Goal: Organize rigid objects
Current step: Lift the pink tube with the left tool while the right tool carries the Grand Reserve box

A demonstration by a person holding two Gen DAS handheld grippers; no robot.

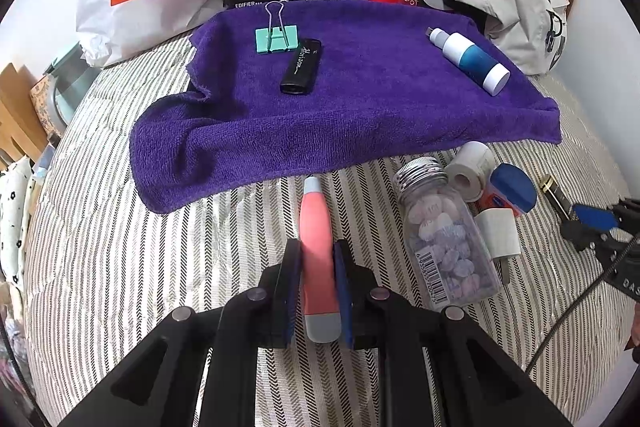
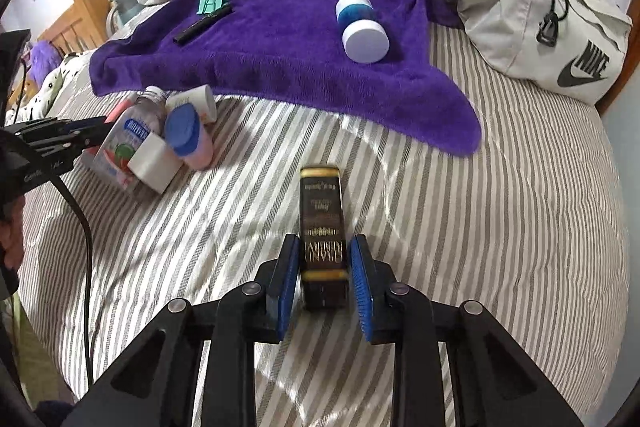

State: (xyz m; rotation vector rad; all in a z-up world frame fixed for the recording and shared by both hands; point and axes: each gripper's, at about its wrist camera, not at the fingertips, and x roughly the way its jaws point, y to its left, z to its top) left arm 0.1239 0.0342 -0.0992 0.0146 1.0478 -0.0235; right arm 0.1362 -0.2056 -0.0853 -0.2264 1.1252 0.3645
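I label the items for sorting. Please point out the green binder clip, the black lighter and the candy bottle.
green binder clip (image 1: 276, 40), left wrist view, on its green body.
black lighter (image 1: 302, 67), left wrist view, on its middle, at the script.
candy bottle (image 1: 446, 235), left wrist view, on its clear body.

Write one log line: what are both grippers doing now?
left gripper: shut on pink tube | right gripper: open around black-gold box | bed, not towel
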